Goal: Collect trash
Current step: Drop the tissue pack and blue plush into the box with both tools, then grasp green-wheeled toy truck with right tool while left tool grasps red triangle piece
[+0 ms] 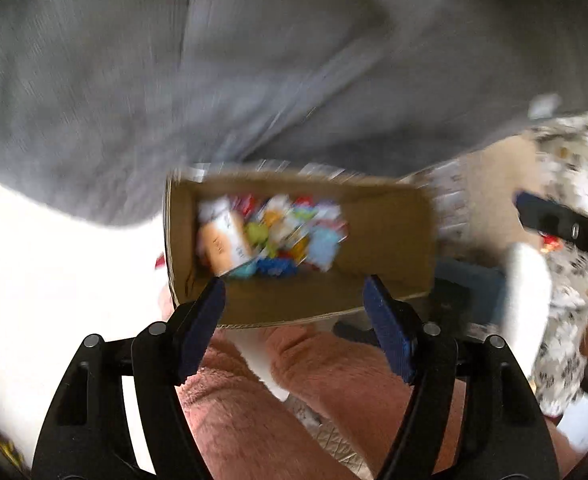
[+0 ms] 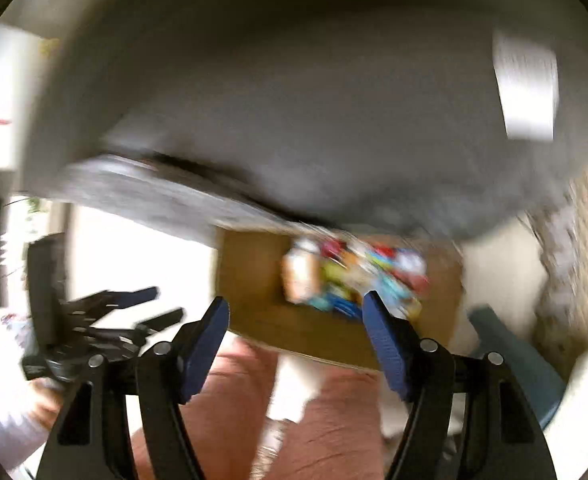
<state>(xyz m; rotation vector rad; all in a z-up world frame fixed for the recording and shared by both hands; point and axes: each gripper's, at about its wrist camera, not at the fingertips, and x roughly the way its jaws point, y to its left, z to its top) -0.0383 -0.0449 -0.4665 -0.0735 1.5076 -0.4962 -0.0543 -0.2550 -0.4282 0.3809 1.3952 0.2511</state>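
Note:
A brown cardboard box stands open on the floor, with several colourful wrappers and packets lying inside it. My left gripper hangs open over the box's near wall, and nothing is between its blue pads. In the right wrist view the same box and its trash lie just past my right gripper, which is also open and holds nothing. The left gripper shows at that view's left edge. Both views are blurred.
A large grey cushioned seat overhangs the box's far side. A person's legs in pink fleece are below the grippers. Patterned fabric and a blue object lie to the right, and a bright white floor to the left.

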